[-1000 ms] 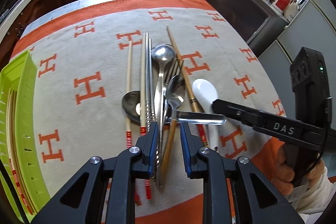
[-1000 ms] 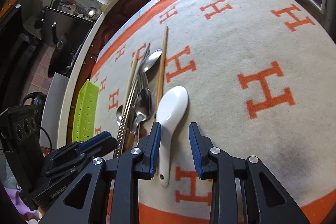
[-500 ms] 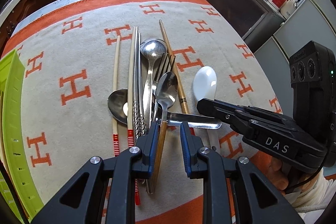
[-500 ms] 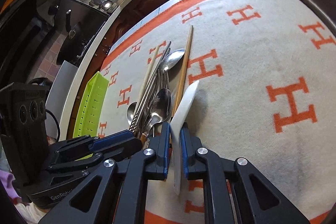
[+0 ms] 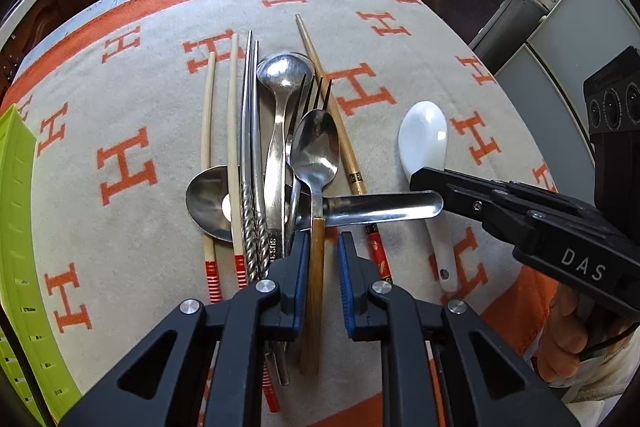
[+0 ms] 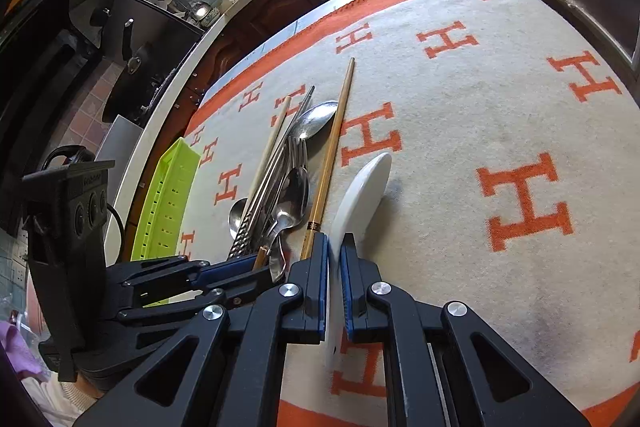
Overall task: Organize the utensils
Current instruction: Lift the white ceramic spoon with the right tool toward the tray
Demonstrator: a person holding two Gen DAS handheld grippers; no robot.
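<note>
A heap of utensils lies on the H-patterned cloth (image 5: pixel 120 131): pale and brown chopsticks, steel chopsticks, a fork and metal spoons. A spoon with a wooden handle (image 5: pixel 315 267) lies on top. My left gripper (image 5: pixel 323 247) straddles that handle and its jaws are closing; the left pad touches the wood and a gap remains at the right pad. My right gripper (image 6: pixel 334 247) is shut on the handle of the white ceramic spoon (image 6: pixel 364 195), which stands tilted on its edge. In the left wrist view the white spoon (image 5: pixel 424 139) lies right of the heap, with the right gripper (image 5: pixel 420 179) over its neck.
A lime-green slotted tray (image 5: pixel 16 227) sits at the cloth's left edge, also in the right wrist view as the tray (image 6: pixel 168 203). A long steel spoon (image 5: pixel 380 207) lies crosswise under the heap. Kitchen cabinets and counters surround the table. A hand (image 5: pixel 568 339) holds the right gripper.
The right gripper shut on the white spoon's handle and tipped the spoon onto its edge. The left gripper sank toward the heap and its jaws narrowed around the wooden handle.
</note>
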